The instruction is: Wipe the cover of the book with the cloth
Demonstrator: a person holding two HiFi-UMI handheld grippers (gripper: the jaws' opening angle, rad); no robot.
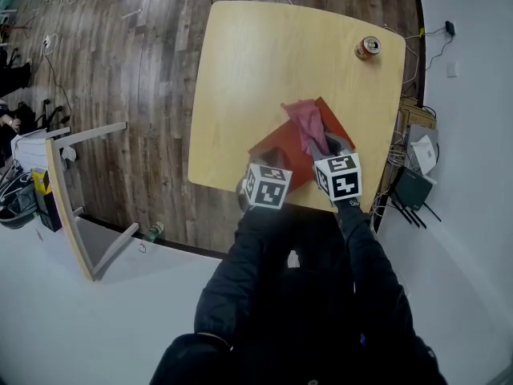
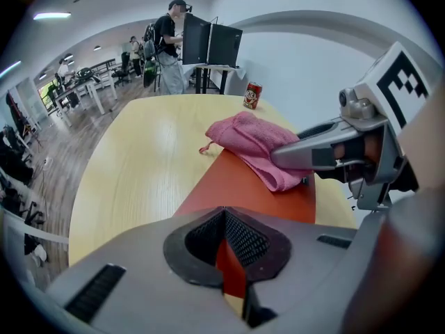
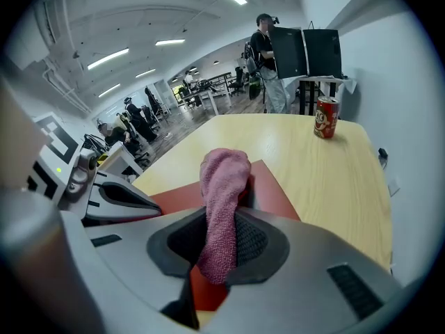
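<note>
The red book (image 1: 335,123) lies flat on the yellow table (image 1: 256,54), down at the 5 o'clock part of the tabletop, close to the edge nearest the person. It sits cornerwise, one corner pointing away to 12 o'clock. And there's the pink cloth (image 1: 309,127), draped over the cover, bunched towards that far corner and trailing back along the book.

Now the right gripper (image 3: 222,249): its jaws are clamped on the near end of the cloth. The pink strip runs straight up between the pads and flops forward onto the cover. From above, that gripper comes in at the book's 5 o'clock, low over the cover, its marker cube over the table's near edge.

Over to the left gripper (image 2: 226,252), at the book's 7 o'clock corner. Its jaws are pinched nearly together, with a thin sliver of red book between the pads. The cover stretches away in front of it, the cloth lying ahead at about 1 o'clock, just beside the other gripper's tip.

Further out, a red drink can (image 1: 368,48) stands upright near the table's far right corner, well apart from the book at its 1 o'clock. Round the table, a dark wood floor (image 1: 144,70).
</note>
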